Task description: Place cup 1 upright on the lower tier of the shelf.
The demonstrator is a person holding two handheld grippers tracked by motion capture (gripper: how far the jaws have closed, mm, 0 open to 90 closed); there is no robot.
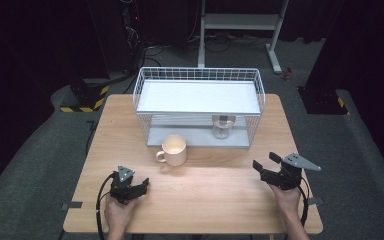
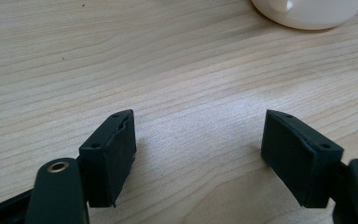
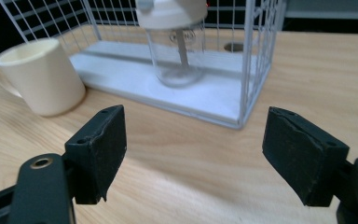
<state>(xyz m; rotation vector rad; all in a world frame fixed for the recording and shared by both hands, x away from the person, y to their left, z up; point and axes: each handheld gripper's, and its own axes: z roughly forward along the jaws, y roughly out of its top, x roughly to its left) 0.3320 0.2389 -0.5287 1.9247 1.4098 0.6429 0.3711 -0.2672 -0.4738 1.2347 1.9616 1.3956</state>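
A cream mug [image 1: 174,150] stands on the wooden table [image 1: 215,195] just in front of a white wire rack [image 1: 200,74]. Inside the rack's lower shelf sits a clear glass jar [image 1: 222,127] with a white lid. My left gripper [image 1: 142,186] rests low near the front left, open, with bare wood between its jaws [image 2: 198,140]; the mug's base [image 2: 307,11] lies ahead of it. My right gripper [image 1: 264,161] is at the front right, open and holding nothing [image 3: 193,140]. It faces the jar [image 3: 177,46] and the mug [image 3: 39,77].
The rack [image 3: 249,60] has a solid white upper shelf and wire sides. Beyond the table are a grey floor, a white metal stand [image 1: 240,22] and black-and-yellow striped blocks [image 1: 85,100].
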